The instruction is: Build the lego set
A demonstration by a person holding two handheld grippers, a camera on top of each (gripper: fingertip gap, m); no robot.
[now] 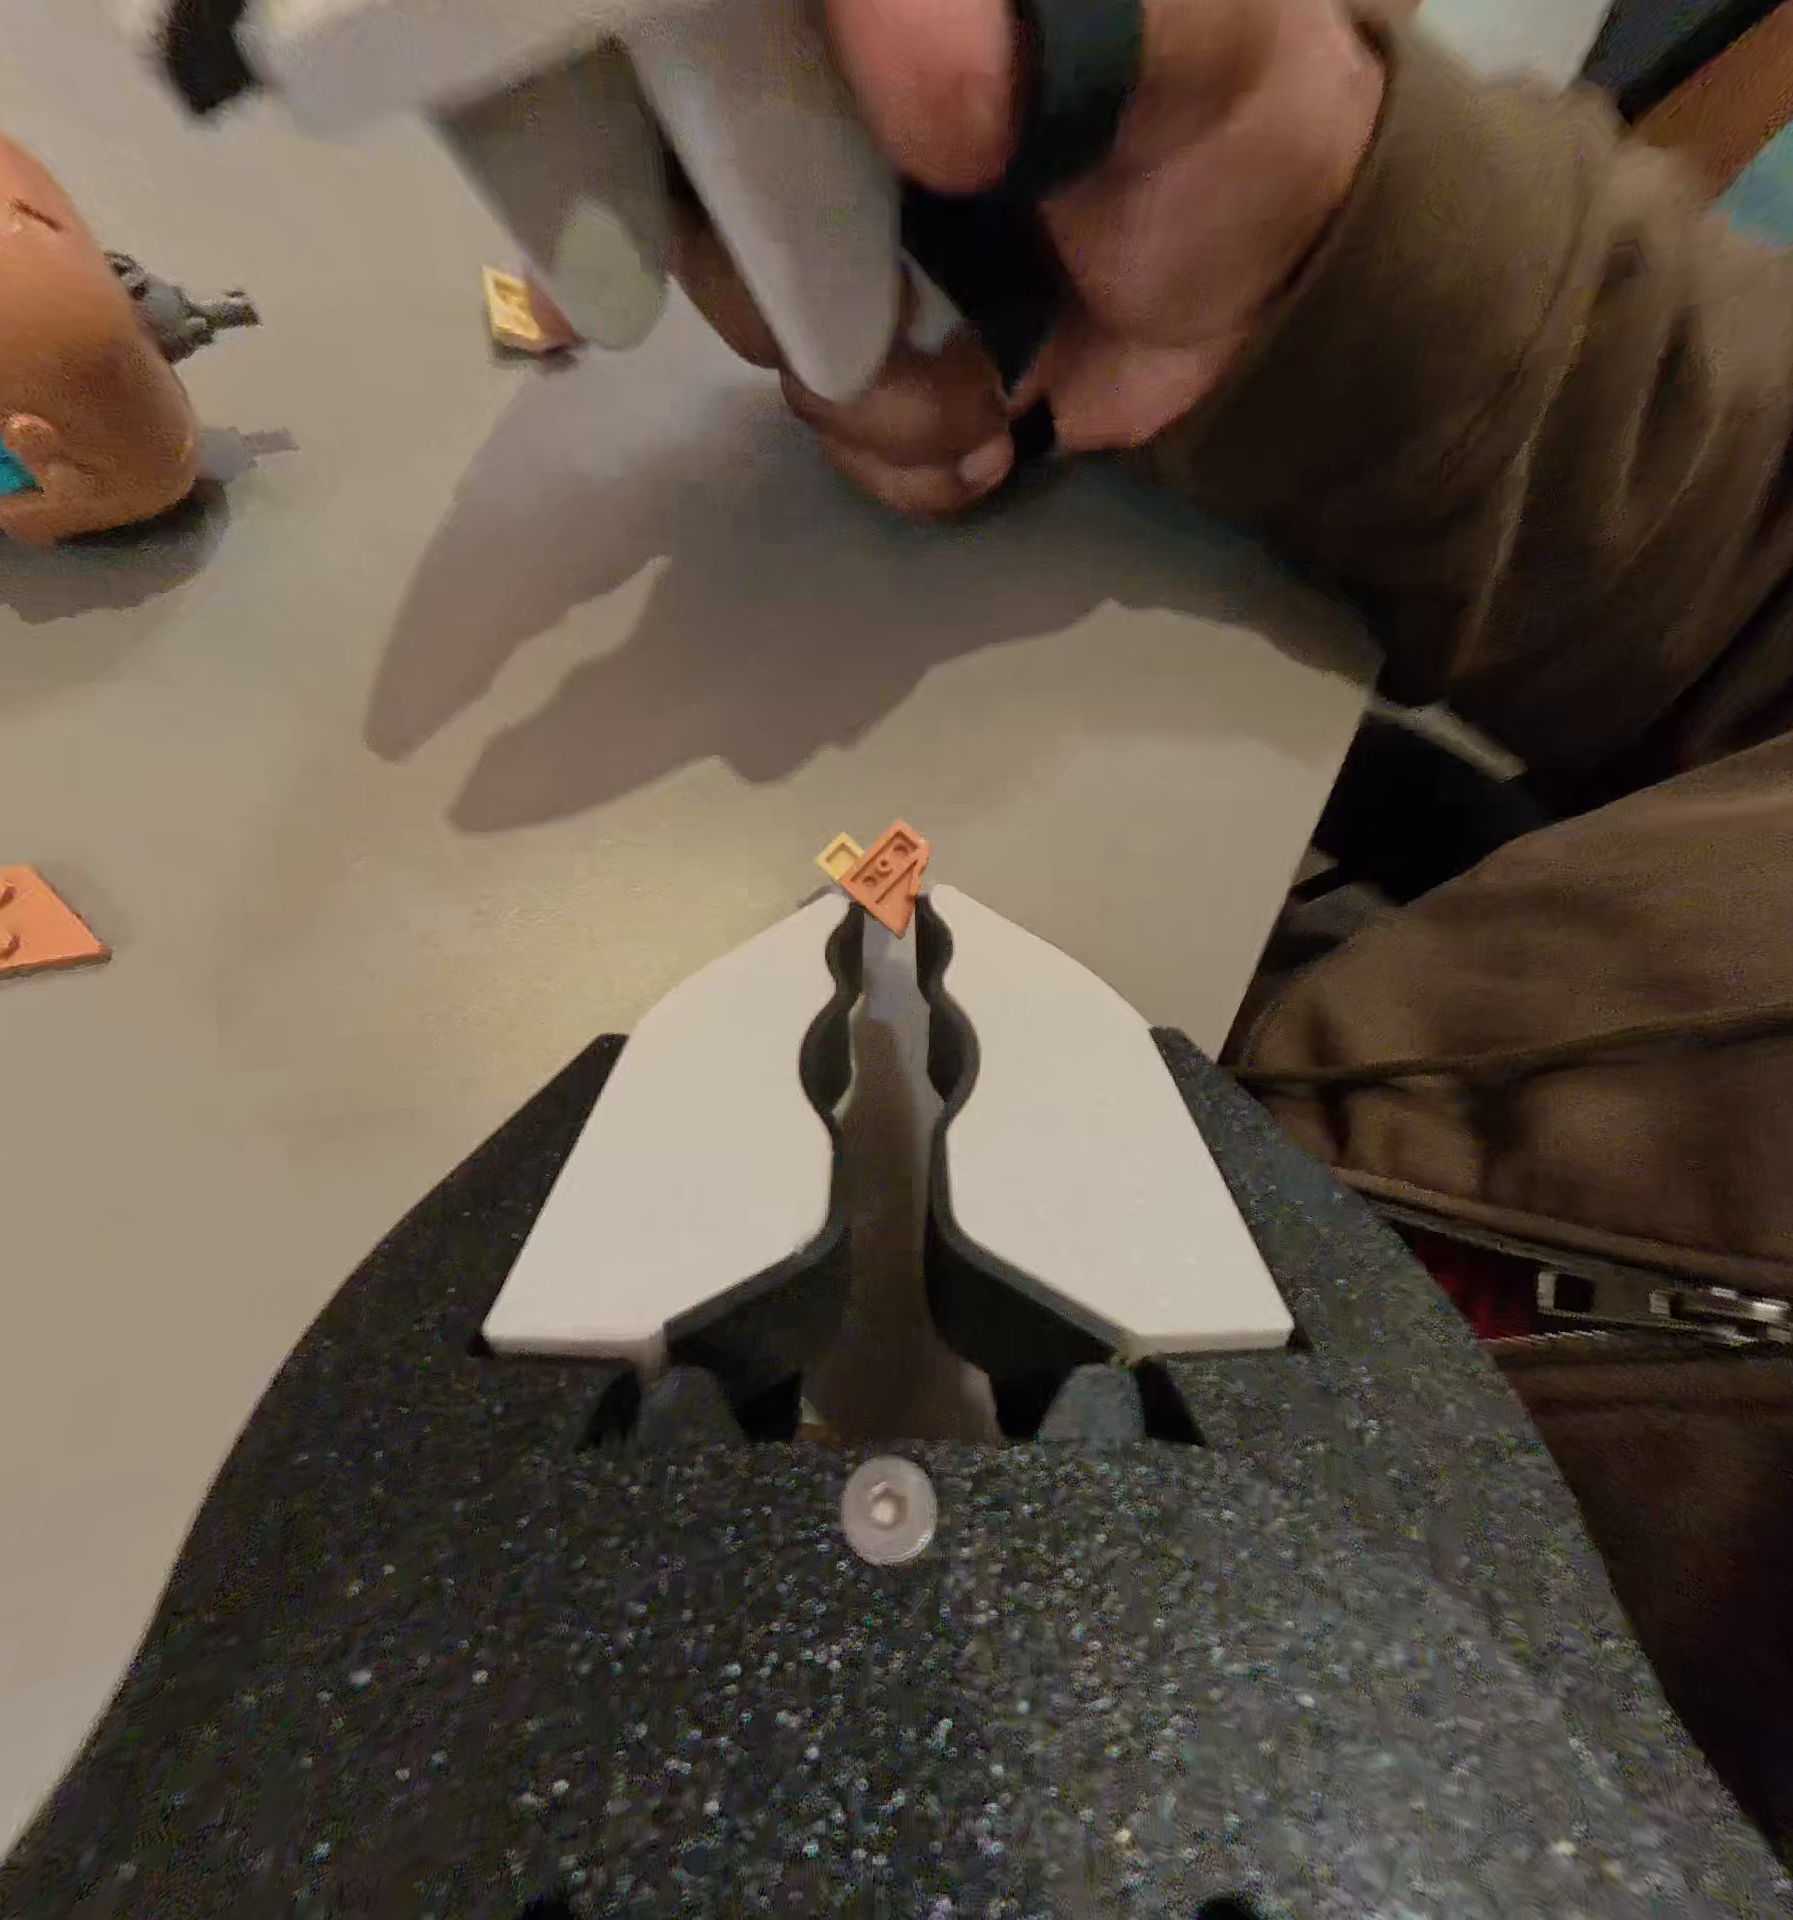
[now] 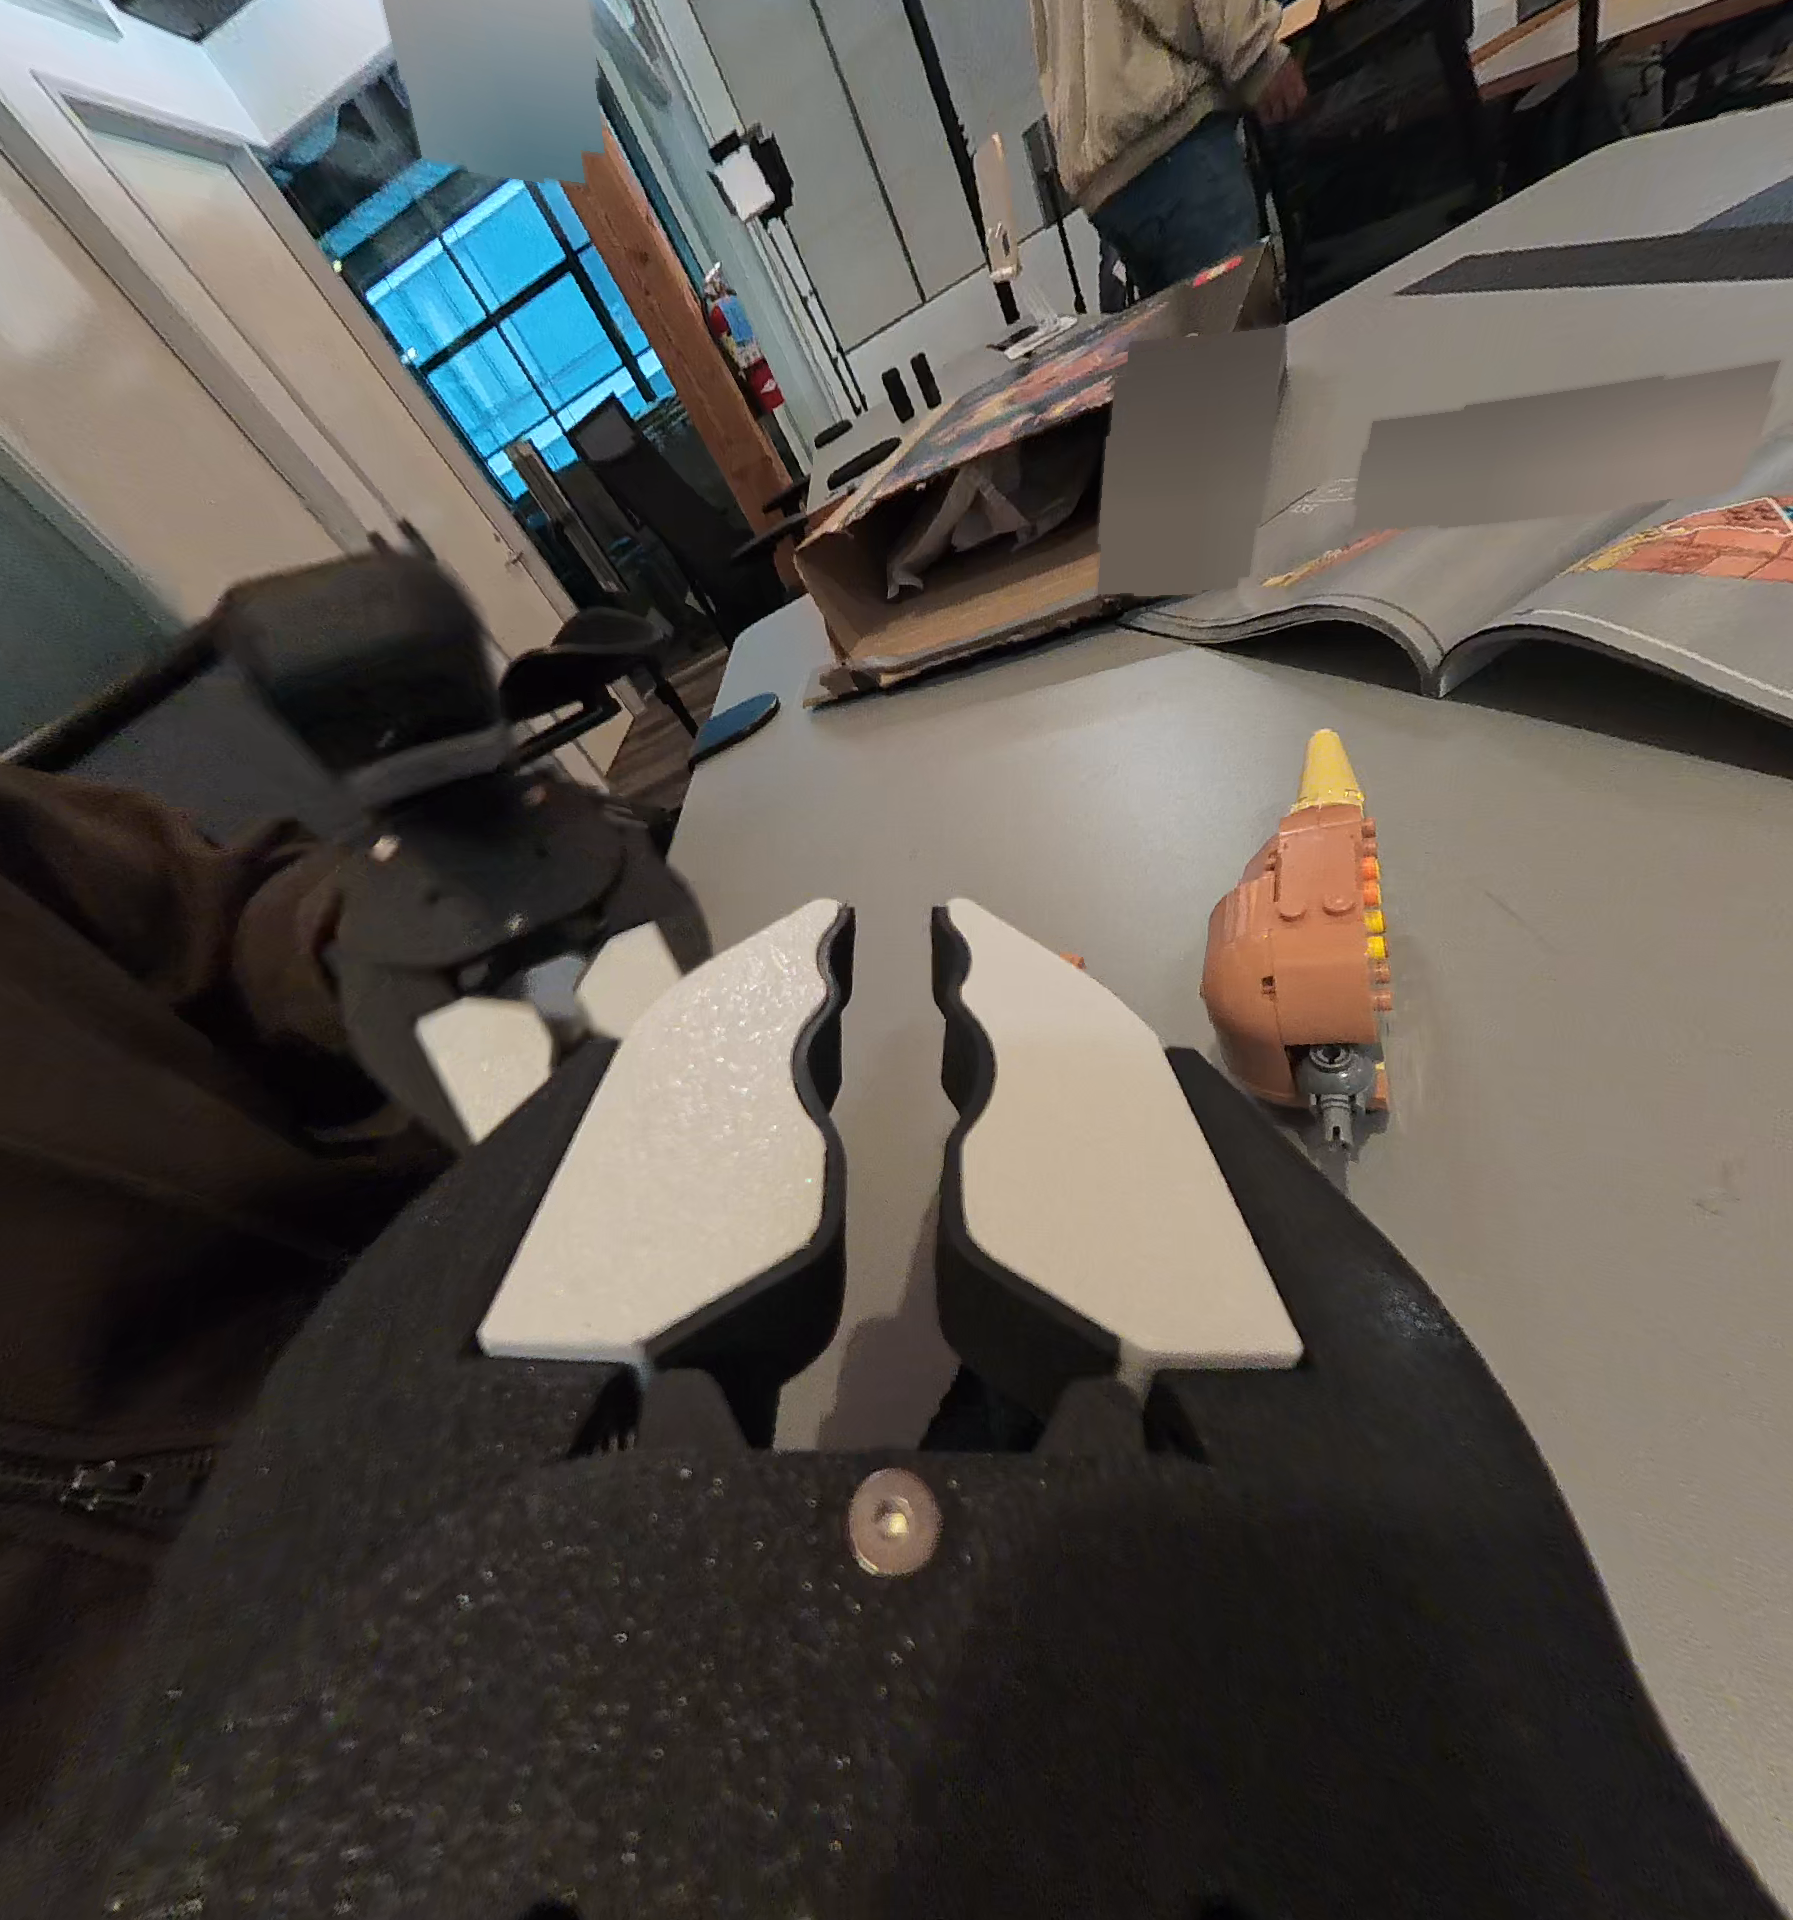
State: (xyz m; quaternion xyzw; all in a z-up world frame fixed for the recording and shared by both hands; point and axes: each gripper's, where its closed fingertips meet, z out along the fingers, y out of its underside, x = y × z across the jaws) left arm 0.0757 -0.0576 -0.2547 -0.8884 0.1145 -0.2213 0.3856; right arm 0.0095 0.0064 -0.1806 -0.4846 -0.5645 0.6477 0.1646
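Bare grey table [image 1: 248, 1195] ahead-left of the left gripper [image 1: 884, 902]; only a flat orange wedge plate [image 1: 19, 925] lies there, well apart. Farther on, the right gripper [image 1: 736, 312] and its hand [image 1: 1079, 260] block the way above the table. Orange dome model [image 1: 50, 343] sits far left. Table edge and brown jacket [image 1: 1546, 1091] close off the right. For the right gripper, the model [image 2: 1297, 966] stands right of the lane, open booklet [image 2: 1598, 623] and cardboard box [image 2: 975, 540] behind.

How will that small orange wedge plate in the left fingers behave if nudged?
The orange wedge plate is probably rigid and very light: thin moulded plastic. It is pinched only at one corner by the left gripper, so a nudge would likely pivot it. The smooth faces could slip free.
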